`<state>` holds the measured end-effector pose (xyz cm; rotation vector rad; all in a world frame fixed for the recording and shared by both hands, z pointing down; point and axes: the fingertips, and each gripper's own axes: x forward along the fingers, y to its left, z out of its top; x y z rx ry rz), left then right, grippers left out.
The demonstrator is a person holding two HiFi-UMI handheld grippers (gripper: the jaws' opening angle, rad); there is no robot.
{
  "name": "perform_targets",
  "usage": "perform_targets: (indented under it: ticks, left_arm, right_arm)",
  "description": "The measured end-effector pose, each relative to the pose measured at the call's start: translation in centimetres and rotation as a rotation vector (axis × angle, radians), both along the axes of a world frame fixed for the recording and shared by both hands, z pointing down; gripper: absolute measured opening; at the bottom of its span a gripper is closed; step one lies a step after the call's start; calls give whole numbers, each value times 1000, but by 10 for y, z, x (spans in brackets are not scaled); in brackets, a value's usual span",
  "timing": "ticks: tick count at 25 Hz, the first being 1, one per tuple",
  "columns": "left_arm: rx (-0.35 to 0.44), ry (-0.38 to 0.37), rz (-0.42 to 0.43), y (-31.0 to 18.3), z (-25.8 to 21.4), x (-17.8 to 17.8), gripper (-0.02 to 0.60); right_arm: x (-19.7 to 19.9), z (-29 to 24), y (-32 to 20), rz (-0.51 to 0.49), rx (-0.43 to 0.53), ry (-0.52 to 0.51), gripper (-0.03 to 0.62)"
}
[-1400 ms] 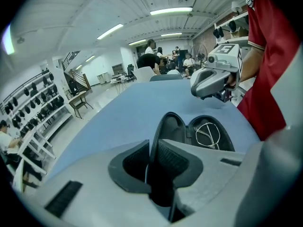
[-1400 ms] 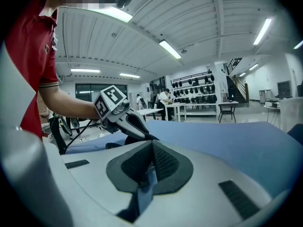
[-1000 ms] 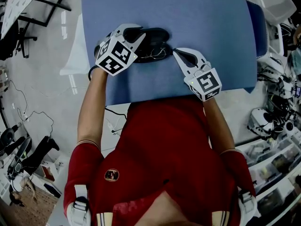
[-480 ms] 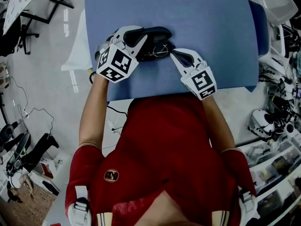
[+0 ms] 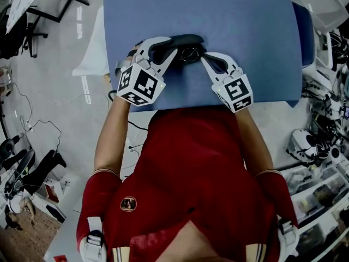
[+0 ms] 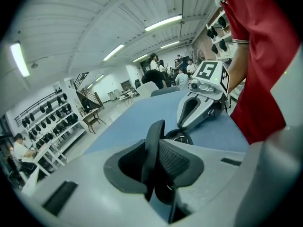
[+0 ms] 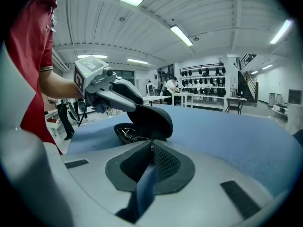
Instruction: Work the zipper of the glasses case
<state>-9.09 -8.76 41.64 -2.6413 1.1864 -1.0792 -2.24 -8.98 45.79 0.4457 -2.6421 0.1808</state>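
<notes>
Inspection note. The black oval zip-up glasses case point(image 5: 188, 41) lies at upper centre of the head view on the blue cloth-covered counter point(image 5: 251, 26). It is unzipped. Its lid point(image 7: 154, 119) is raised on edge above the base, where a pair of spectacles point(image 7: 127, 133) is visible.

The left gripper point(image 5: 162, 49) has its tongs narrow on that lid. They have just been slackening, though the pads bear on both faces. The right gripper point(image 5: 206, 60) sits just beside the case's right end, its tongs all but together after easing a trifle, with nothing between them.

Judgement: the lid is the step in hand. To do it well:
- Hold near the rim and swing about the hinge without twisting.
- Steady the base with the right tongs.
- Keep the spectacles clear of the zip teeth.

The zip pull cannot be made out.
</notes>
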Motion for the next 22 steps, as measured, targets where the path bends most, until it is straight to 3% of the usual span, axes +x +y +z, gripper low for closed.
perform_targets:
  ticks: [4, 11, 17, 22]
  left_arm:
    - [-11, 13, 9, 14, 3, 7, 78]
    - [-34, 19, 15, 29, 12, 14, 78]
    - [-44, 30, 11, 34, 16, 20, 78]
    - [-60, 40, 11, 39, 19, 27, 78]
  right_arm:
    - [1, 0, 1, -10, 5, -2, 17]
    - [3, -7, 5, -72, 45, 9, 95]
    - [-3, -15, 11, -221, 229, 74, 210]
    - [-14, -13, 17, -395, 435, 196, 225]
